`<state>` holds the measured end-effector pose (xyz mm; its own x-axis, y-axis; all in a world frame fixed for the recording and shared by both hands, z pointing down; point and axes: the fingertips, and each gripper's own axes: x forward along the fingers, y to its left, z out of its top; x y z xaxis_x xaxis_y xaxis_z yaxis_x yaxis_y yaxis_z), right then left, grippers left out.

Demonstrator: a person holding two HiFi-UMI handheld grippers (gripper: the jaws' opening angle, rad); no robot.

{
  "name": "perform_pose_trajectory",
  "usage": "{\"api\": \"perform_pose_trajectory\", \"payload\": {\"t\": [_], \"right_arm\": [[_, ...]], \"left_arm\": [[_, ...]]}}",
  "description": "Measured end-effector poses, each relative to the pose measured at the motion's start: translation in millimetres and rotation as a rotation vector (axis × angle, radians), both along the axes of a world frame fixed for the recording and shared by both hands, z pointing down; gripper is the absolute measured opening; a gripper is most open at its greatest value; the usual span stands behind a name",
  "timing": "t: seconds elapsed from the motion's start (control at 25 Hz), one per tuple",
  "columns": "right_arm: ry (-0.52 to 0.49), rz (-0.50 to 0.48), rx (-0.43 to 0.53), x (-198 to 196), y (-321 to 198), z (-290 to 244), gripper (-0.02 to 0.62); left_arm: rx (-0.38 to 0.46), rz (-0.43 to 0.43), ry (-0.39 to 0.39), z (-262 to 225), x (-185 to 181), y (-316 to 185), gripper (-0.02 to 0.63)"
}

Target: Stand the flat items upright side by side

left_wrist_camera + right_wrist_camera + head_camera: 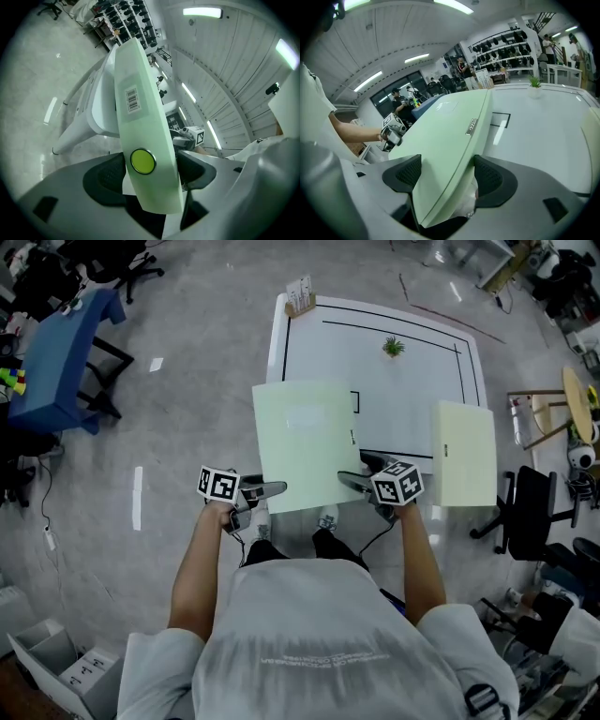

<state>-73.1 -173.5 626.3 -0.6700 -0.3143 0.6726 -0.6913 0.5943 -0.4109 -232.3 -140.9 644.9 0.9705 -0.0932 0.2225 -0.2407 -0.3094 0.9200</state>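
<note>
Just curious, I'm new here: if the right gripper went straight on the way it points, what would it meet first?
The right gripper holds the green folder in its jaws; past that it would likely meet the white table, though depth is unclear.

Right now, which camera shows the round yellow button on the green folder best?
The left gripper view. The yellow button sits big and close on the green folder. The head view shows only the folder's plain top side. The right gripper view shows its smooth face and edge. Neither shows the button.
</note>
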Motion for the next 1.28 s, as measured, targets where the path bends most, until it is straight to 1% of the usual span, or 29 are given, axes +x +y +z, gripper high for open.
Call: {"api": "perform_pose_trajectory", "payload": {"t": [0.12,0.24,0.32,0.4,0.44,0.64,0.76,0.92,1.0,1.12,1.2,1.28], "right_arm": [[-0.028,-0.011,0.037,-1.8,-11.3,-14.5,0.366],[-0.034,-0.034,0.08,-1.6,-23.3,-26.5,0.366],[-0.043,-0.044,0.117,-1.5,-32.0,-38.7,0.367],[-0.058,-0.058,0.157,-2.2,-40.8,-54.0,0.367],[-0.06,-0.068,0.178,-1.7,-45.7,-60.7,0.367],[-0.053,-0.124,0.273,5.0,-72.5,-81.6,0.366],[-0.056,-0.163,0.288,4.9,-83.7,-82.3,0.367],[-0.029,-0.211,0.309,4.1,-97.0,-73.0,0.367],[-0.014,-0.238,0.321,1.8,-101.1,-67.0,0.367],[0.015,-0.291,0.34,-0.1,-107.3,-59.0,0.367],[0.041,-0.326,0.354,-1.5,-111.9,-54.2,0.367],[0.067,-0.363,0.365,-3.5,-115.9,-49.8,0.367]], "left_arm": [[0.021,-0.046,0.014,-15.0,-1.9,-9.1,0.348],[0.06,-0.066,0.0,-25.9,-1.3,-18.2,0.348],[0.087,-0.091,0.007,-36.4,-0.6,-24.9,0.348],[0.123,-0.132,0.016,-48.2,-1.9,-32.7,0.348],[0.152,-0.149,0.008,-52.9,-2.3,-37.5,0.348],[0.329,-0.193,-0.06,-79.3,5.1,-58.0,0.348],[0.404,-0.234,-0.098,-87.3,5.3,-64.1,0.348],[0.518,-0.299,-0.151,-89.5,5.9,-69.4,0.348],[0.582,-0.326,-0.192,-89.0,5.7,-68.1,0.348],[0.673,-0.34,-0.273,-86.3,7.3,-65.7,0.348],[0.721,-0.339,-0.327,-83.8,9.0,-64.6,0.348],[0.758,-0.346,-0.363,-82.1,9.6,-63.4,0.348]]}}
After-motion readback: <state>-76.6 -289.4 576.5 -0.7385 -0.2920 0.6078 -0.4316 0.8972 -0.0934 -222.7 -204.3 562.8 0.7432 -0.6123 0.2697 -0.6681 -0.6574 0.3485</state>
